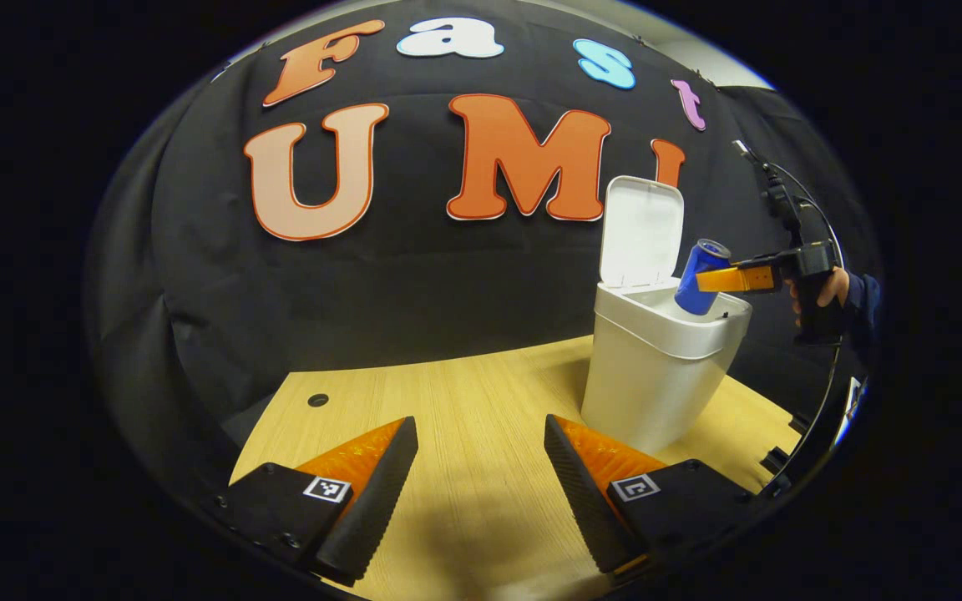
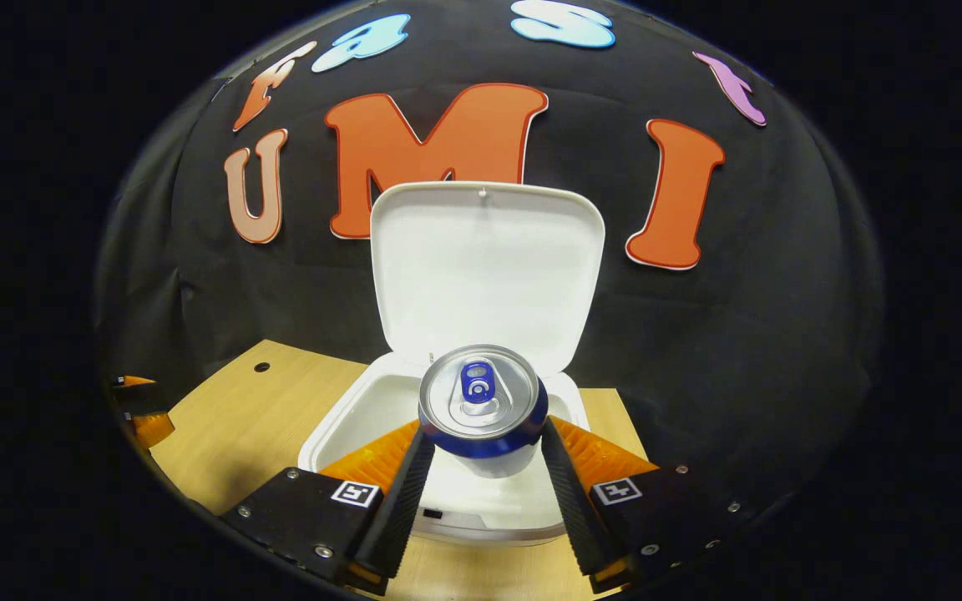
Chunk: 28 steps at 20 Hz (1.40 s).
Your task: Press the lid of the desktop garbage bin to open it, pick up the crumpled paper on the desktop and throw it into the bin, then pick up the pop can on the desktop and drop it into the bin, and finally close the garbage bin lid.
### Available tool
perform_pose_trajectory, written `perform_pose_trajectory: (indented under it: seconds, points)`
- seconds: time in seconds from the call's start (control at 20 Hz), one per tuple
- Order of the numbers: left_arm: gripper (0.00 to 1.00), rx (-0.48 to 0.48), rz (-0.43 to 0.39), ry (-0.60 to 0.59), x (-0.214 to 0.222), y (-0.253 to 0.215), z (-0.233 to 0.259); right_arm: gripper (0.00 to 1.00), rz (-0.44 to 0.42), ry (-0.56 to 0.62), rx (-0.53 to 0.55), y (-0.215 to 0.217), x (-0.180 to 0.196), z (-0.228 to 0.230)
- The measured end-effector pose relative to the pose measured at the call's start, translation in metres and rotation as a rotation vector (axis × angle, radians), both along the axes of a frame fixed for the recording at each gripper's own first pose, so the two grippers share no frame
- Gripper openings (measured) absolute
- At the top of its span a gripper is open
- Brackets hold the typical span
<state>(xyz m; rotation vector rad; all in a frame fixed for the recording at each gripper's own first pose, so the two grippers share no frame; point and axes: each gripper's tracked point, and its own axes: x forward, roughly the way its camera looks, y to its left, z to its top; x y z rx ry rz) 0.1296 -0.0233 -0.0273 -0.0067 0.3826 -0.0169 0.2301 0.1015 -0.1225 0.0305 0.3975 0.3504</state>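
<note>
A white desktop bin stands on the wooden table with its lid swung upright. In the left gripper view, a blue pop can hangs tilted over the bin's open mouth, held by the right gripper in a gloved hand. In the right gripper view, the can sits between the two fingers of the right gripper, its silver top facing the camera, above the bin's rim; the lid stands behind. My left gripper is open low over the table, left of the bin.
The wooden tabletop has a small dark hole near its back left. The left gripper shows at the left edge of the right gripper view. A cable runs from the right gripper. Black cloth walls the back.
</note>
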Motion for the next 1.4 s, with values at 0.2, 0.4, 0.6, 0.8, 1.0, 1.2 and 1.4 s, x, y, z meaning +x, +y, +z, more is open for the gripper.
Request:
perform_pose_trajectory:
  seconds: [0.2,0.4,0.6,0.8,1.0,1.2,1.4]
  points:
    - [0.98,0.008,0.018,0.010,-0.006,0.006,-0.002,0.78,-0.010,0.023,0.011,0.001,0.005,-0.010]
    - [0.98,0.004,0.027,0.013,-0.010,0.010,-0.005,0.81,-0.023,0.031,0.025,0.000,0.006,-0.010]
    - [0.98,-0.004,0.033,0.023,-0.012,0.013,-0.010,0.83,-0.035,-0.024,0.023,-0.006,0.006,0.011]
    - [0.98,-0.011,0.040,0.029,-0.014,0.016,-0.014,0.87,-0.051,-0.063,0.032,-0.014,0.013,0.044]
    - [0.98,-0.010,0.050,0.057,-0.020,0.021,-0.029,0.88,-0.062,-0.116,0.019,-0.017,0.022,0.083]
    - [0.98,-0.028,0.069,0.080,-0.025,0.025,-0.043,0.88,-0.063,-0.155,0.000,-0.012,0.032,0.120]
    - [0.98,-0.041,0.096,0.135,-0.035,0.034,-0.070,0.89,-0.052,-0.180,0.027,-0.002,0.041,0.160]
